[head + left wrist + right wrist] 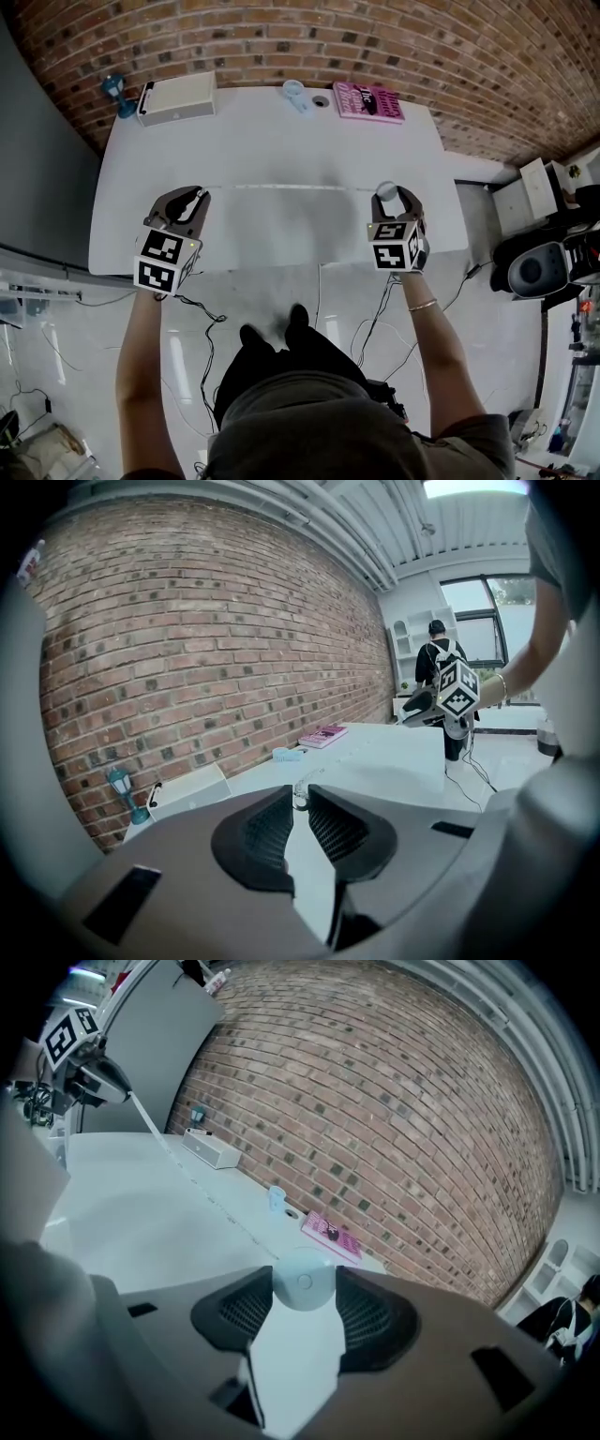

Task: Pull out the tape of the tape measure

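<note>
R claw point(397, 195) grips tape measure point(303, 1282); L claw point(300, 792) pinches tape point(281, 187) end, tape stretched L-R over white surface point(272, 131).

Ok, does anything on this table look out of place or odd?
Nothing spilled or askew. The tape runs straight over the table from the left gripper to the round case in the right gripper, as intended.

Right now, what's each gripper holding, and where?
The right gripper clamps the tape measure case by its sides; the left gripper pinches the pulled-out tape at its end.
</note>
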`<state>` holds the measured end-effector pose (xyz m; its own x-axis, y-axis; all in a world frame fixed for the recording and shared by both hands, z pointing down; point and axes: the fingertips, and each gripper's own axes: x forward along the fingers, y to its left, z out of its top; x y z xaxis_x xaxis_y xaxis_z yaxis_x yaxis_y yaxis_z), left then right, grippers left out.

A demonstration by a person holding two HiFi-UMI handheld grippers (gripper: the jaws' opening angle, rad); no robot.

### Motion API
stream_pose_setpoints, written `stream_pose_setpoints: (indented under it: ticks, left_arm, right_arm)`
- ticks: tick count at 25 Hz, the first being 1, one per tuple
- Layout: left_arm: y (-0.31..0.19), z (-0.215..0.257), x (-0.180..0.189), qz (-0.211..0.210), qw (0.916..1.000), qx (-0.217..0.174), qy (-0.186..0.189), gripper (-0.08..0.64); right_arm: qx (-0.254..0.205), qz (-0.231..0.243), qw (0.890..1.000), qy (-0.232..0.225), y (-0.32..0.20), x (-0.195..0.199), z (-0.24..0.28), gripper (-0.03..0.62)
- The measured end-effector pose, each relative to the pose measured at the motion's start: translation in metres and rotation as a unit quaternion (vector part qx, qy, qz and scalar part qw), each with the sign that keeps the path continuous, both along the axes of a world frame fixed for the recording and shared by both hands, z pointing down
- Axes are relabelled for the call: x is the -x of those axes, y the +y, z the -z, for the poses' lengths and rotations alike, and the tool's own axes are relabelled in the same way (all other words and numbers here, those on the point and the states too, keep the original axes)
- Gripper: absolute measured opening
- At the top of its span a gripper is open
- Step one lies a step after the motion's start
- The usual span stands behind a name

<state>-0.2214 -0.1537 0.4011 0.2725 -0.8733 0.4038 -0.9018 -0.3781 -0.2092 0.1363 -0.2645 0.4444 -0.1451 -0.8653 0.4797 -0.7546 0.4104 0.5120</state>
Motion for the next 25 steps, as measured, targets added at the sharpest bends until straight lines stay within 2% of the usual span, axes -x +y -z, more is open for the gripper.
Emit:
stream_pose_setpoints:
  ticks: [15,25]
  left_arm:
    - [-0.028,-0.017,-0.025,-0.006,0.9997,0.021,0.010,0.064]
    - [-0.045,-0.040,-0.048,-0.011,0.9987,0.048,0.013,0.064]
  right_arm:
    - [0.013,-0.031,0.999,0.002,0.009,-0.035,-0.009,0.215]
    - [0.036,-0.055,0.998,0.002,0.013,-0.062,-0.027,0.215]
